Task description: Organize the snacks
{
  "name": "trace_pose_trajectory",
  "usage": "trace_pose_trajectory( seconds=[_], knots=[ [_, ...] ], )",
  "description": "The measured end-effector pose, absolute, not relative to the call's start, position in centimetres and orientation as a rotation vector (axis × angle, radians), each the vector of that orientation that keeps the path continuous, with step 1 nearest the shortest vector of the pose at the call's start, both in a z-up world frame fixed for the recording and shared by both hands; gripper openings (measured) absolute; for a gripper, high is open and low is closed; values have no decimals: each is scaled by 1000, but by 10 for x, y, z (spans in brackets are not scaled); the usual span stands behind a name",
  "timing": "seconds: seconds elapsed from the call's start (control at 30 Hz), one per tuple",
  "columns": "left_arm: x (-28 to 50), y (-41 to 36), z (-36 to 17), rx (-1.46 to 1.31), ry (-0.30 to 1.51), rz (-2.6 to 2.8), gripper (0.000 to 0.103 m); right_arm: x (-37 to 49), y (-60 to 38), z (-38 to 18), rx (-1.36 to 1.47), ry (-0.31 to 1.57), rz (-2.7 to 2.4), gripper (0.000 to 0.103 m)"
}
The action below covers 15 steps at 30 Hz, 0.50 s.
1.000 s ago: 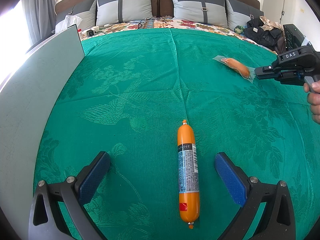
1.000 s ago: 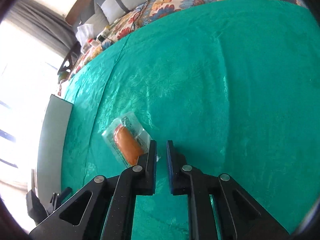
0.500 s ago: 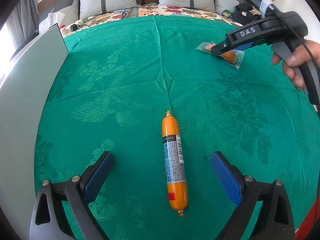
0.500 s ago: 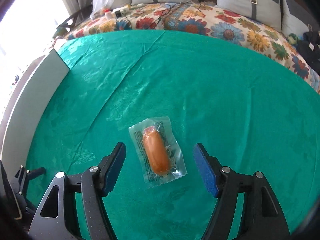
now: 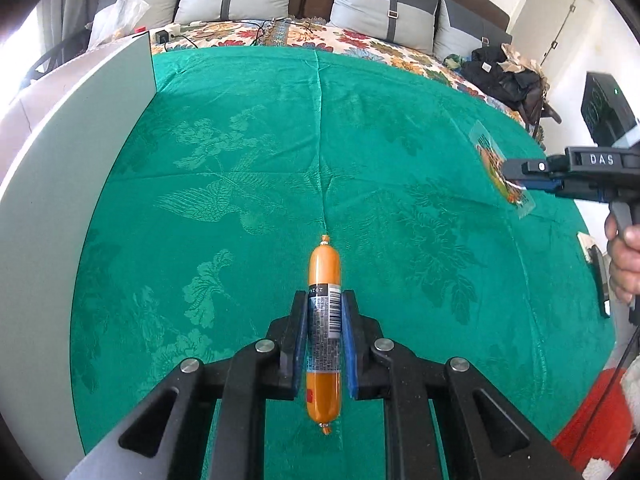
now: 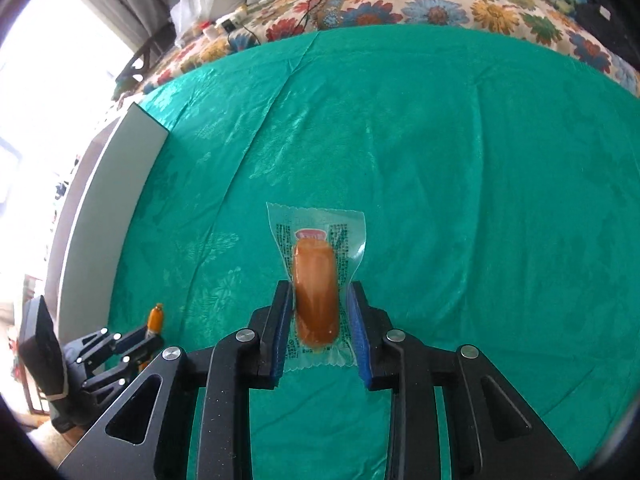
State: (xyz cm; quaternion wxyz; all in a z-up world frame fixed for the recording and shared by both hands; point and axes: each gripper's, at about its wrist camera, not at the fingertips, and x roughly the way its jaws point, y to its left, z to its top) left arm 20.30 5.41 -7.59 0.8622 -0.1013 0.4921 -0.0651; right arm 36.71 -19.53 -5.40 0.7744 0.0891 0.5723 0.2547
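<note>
My left gripper is shut on a long orange sausage stick with a printed label, lying along the fingers on the green cloth. My right gripper is shut on a clear-wrapped orange sausage snack. In the left wrist view the right gripper holds that packet at the far right. In the right wrist view the left gripper with the stick's tip shows at the lower left.
A tall grey-white board stands along the left edge of the cloth; it also shows in the right wrist view. A flowered bedspread, pillows and cables lie behind. Dark clothes pile at the back right.
Both grippers were open half a second ago and have closed, the left on the sausage stick, the right on the wrapped snack. Both have moved in over their items.
</note>
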Motion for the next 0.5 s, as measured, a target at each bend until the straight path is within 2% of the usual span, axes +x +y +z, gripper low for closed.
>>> trace_pose_trajectory(
  seconds=[0.17, 0.37, 0.5],
  knots=[
    [166, 67, -40, -290, 978, -159, 15, 304, -214, -65, 426, 1225, 604, 29],
    [133, 100, 14, -386, 868, -151, 15, 262, -197, -73, 419, 1255, 601, 29],
    [116, 149, 52, -438, 792, -109, 15, 253, -161, -37, 378, 1203, 671, 29]
  ],
)
